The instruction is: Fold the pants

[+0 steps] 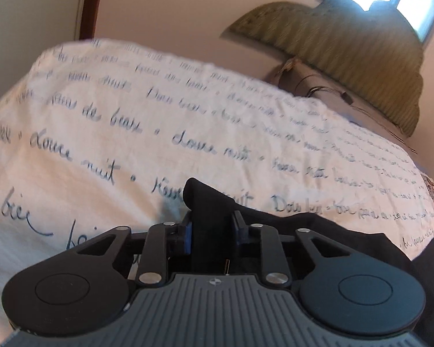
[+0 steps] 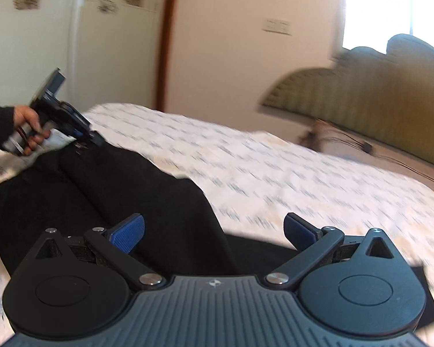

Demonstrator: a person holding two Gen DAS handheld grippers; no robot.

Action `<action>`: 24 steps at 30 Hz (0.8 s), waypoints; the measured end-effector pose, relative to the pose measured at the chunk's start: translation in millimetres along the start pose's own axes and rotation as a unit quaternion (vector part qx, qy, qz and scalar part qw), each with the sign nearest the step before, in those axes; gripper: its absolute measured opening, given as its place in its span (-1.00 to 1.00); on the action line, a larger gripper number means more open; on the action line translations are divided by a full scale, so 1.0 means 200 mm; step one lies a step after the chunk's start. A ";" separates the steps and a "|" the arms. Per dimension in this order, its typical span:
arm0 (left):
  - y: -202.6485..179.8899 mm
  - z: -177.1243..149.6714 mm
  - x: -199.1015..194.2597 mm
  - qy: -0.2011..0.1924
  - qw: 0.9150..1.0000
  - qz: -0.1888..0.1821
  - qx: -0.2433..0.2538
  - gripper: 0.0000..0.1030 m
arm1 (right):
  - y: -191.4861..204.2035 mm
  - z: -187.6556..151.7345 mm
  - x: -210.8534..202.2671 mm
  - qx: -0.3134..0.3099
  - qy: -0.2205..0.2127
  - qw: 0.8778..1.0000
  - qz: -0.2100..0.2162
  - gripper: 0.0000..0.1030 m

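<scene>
On the bed, left to right:
Hand: a hand (image 2: 29,127) in a dark sleeve holds the left gripper's handle at the far left of the right wrist view.
Left gripper (image 1: 212,228): fingers drawn in and clamped on a raised fold of the black pants (image 1: 208,199).
Pants: spread over the white bedsheet (image 1: 101,144) with blue script, running from the left gripper to under the right one.
Right gripper (image 2: 214,231): fingers spread wide, nothing pinched, above the pants (image 2: 115,188).
Headboard (image 2: 376,86): green, beyond and to the right.
</scene>
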State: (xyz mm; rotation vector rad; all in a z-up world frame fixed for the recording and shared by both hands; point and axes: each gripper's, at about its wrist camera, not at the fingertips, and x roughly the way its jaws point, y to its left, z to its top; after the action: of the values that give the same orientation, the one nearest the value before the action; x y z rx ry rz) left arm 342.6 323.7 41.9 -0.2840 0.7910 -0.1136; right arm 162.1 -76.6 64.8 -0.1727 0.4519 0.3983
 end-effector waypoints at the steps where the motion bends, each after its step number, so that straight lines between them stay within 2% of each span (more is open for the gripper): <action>1: -0.03 -0.01 -0.05 -0.020 1.000 -0.007 0.014 -0.59 | -0.02 0.02 0.04 -0.010 -0.012 1.000 0.025 1.00; 3: -0.09 -0.04 -0.17 -0.066 0.997 -0.021 0.040 -0.62 | -0.06 0.08 0.17 -0.033 -0.019 0.996 0.080 1.00; 4: -0.11 -0.05 -0.24 -0.087 0.994 -0.029 0.052 -0.63 | -0.09 0.11 0.25 -0.037 -0.006 0.994 0.103 1.00; 7: -0.17 -0.11 -0.45 -0.153 0.983 -0.061 0.080 -0.64 | -0.19 0.19 0.54 -0.002 0.086 0.978 0.188 1.00; 10: -0.21 -0.18 -0.61 -0.197 0.971 -0.093 0.099 -0.65 | -0.26 0.24 0.78 0.034 0.136 0.964 0.226 1.00; 12: -0.21 -0.23 -0.68 -0.212 0.966 -0.109 0.105 -0.65 | -0.29 0.25 0.89 0.041 0.143 0.962 0.229 1.00; 15: -0.19 -0.28 -0.73 -0.220 0.962 -0.123 0.101 -0.65 | -0.31 0.28 1.03 0.054 0.152 0.956 0.244 0.99; 19: -0.16 -0.31 -0.73 -0.222 0.961 -0.133 0.101 -0.65 | -0.31 0.29 1.16 0.079 0.179 0.930 0.311 0.99; 21: -0.13 -0.32 -0.72 -0.222 0.961 -0.133 0.096 -0.65 | -0.29 0.28 1.20 0.088 0.184 0.926 0.318 0.98; 22: -0.13 -0.32 -0.72 -0.222 0.962 -0.132 0.094 -0.65 | -0.29 0.28 1.22 0.096 0.189 0.922 0.323 0.55; 23: -0.12 -0.32 -0.72 -0.221 0.962 -0.132 0.091 -0.65 | -0.29 0.29 1.24 0.107 0.195 0.914 0.338 -0.44; 24: -0.12 -0.33 -0.72 -0.219 0.963 -0.133 0.088 -0.65 | -0.29 0.29 1.26 0.121 0.202 0.904 0.357 -0.76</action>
State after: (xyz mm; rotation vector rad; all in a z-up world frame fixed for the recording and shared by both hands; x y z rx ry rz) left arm 195.6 316.7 103.5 -0.2341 0.2962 -0.3606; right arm 416.6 -30.2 5.1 0.1704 0.9747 1.0304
